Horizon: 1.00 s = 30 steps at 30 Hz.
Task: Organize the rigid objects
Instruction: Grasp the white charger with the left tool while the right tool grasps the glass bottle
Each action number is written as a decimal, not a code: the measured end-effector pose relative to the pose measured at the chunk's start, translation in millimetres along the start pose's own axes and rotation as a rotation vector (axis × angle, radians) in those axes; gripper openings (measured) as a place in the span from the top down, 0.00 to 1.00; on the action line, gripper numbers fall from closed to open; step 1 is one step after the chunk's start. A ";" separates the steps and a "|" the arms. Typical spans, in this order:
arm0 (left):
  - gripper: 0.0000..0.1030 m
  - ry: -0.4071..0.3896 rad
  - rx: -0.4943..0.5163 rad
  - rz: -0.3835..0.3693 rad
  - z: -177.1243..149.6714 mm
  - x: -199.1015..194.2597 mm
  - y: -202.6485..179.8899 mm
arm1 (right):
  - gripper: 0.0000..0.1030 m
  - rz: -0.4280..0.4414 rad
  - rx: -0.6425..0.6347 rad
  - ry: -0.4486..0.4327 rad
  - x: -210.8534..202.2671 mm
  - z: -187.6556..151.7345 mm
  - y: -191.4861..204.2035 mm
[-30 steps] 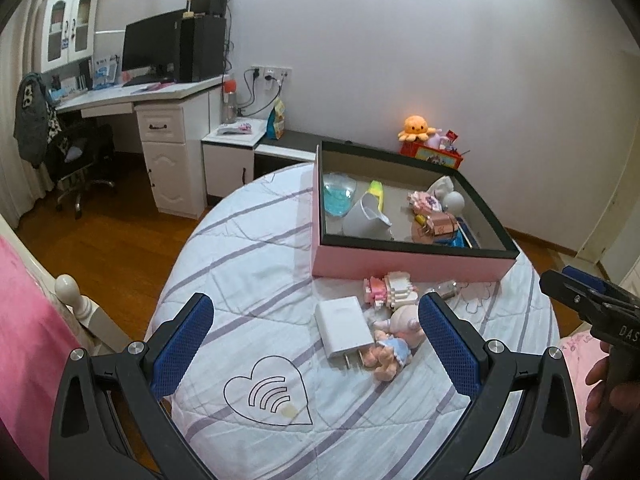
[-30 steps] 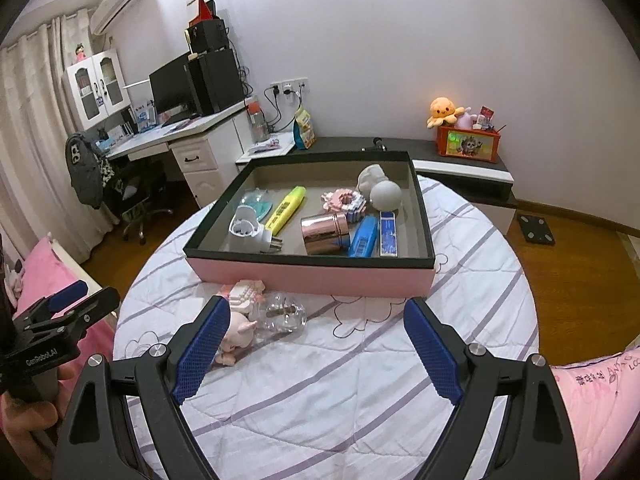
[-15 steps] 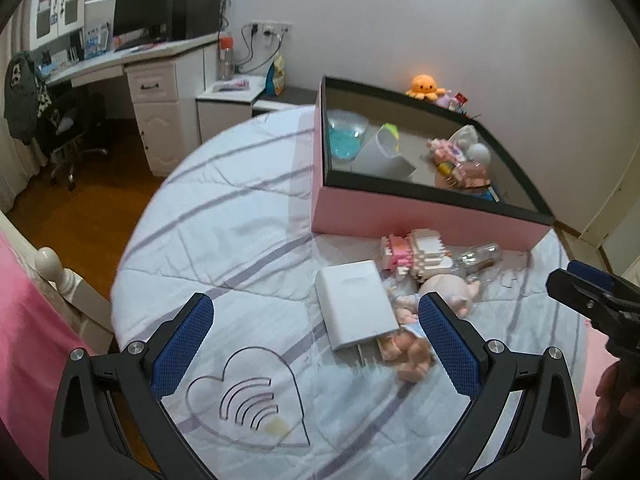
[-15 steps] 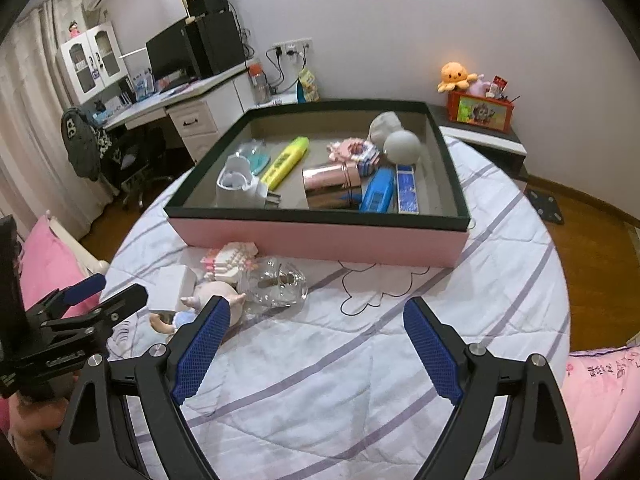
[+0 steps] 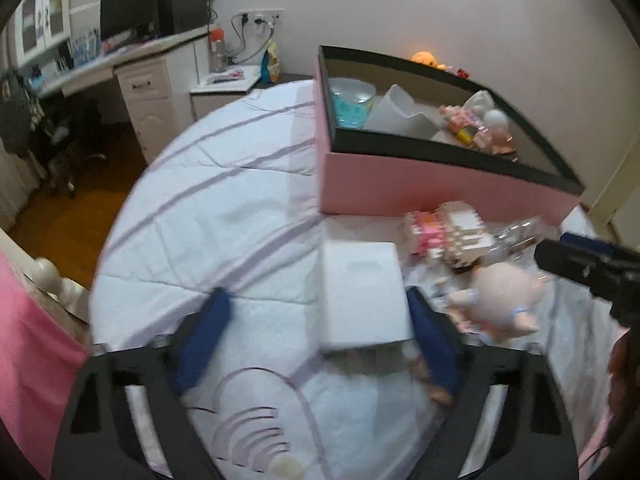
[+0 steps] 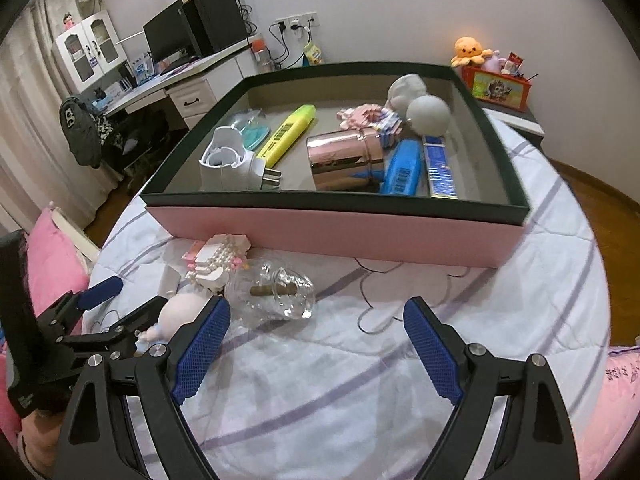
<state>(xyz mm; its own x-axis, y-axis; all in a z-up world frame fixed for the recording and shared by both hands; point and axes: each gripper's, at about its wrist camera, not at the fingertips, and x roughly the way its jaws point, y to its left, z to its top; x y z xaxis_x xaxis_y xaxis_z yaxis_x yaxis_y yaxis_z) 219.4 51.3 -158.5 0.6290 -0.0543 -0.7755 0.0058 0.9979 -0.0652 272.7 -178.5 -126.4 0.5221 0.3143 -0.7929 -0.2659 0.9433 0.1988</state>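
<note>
Left wrist view: my left tool (image 5: 316, 336) is spread wide, empty, its right pad beside the white charger (image 5: 362, 294) lying between the pads. Ahead, the block figure (image 5: 448, 234) and pink doll (image 5: 498, 294) lie outside the pink box (image 5: 420, 184). Motion blur smears the near items; the charger's prongs are hard to make out.

Right wrist view: my right tool (image 6: 316, 350) is wide, empty, the clear glass piece (image 6: 276, 294) just ahead. The box already holds the plug adapter (image 6: 232, 166), highlighter (image 6: 286, 132) and metallic cup (image 6: 346, 158). I judge four items remain; here the charger is mostly hidden.

both wrist views near bed, facing pink box (image 5: 420, 184) (image 6: 344, 236).
</note>
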 end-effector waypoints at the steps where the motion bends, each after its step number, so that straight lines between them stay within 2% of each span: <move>1: 0.28 -0.003 0.012 0.008 -0.2 -0.3 1.6 | 0.13 0.010 -0.005 0.006 3.5 0.7 1.1; 5: 0.28 0.000 0.026 0.000 0.5 -0.8 3.4 | 0.13 0.049 -0.047 0.063 23.2 -1.7 8.2; 6: 0.28 0.001 0.026 -0.004 1.4 -0.3 3.1 | 0.13 0.056 -0.043 0.060 24.9 -2.5 8.1; 9: 0.19 0.013 0.039 0.008 4.1 4.3 -0.8 | 0.13 0.071 -0.042 0.046 29.1 -3.0 7.0; 11: 0.19 0.017 0.057 0.006 5.4 6.0 -5.0 | 0.16 0.071 -0.069 0.037 29.9 -3.8 9.5; 14: 0.31 0.014 0.060 -0.024 7.1 6.0 -6.3 | 0.26 0.091 -0.093 0.031 29.1 -4.1 12.8; 16: 0.41 0.011 0.064 -0.027 7.1 4.9 -8.8 | 0.38 0.117 -0.102 0.028 27.4 -4.7 16.3; 17: 0.43 0.009 0.065 -0.028 6.6 3.9 -9.5 | 0.44 0.130 -0.104 0.027 27.1 -4.6 19.7; 20: 0.46 0.008 0.066 -0.036 4.3 1.4 -10.2 | 0.47 0.134 -0.115 0.026 25.7 -6.8 22.8; 23: 0.47 0.009 0.068 -0.040 3.5 0.1 -10.6 | 0.46 0.144 -0.109 0.028 26.0 -6.7 22.0; 26: 0.47 0.011 0.060 -0.042 3.2 0.0 -10.7 | 0.38 0.144 -0.110 0.029 31.5 -4.9 22.1; 30: 0.48 0.006 0.060 -0.049 1.8 0.3 -10.4 | 0.35 0.141 -0.139 0.019 37.1 -2.4 27.0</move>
<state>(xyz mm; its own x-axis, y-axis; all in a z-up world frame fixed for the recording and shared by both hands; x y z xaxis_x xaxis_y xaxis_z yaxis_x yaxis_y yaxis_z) 220.9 41.0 -156.9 0.6224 -0.1027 -0.7759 0.0827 0.9944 -0.0653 282.9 -141.6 -151.9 0.4569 0.4393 -0.7735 -0.4453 0.8657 0.2287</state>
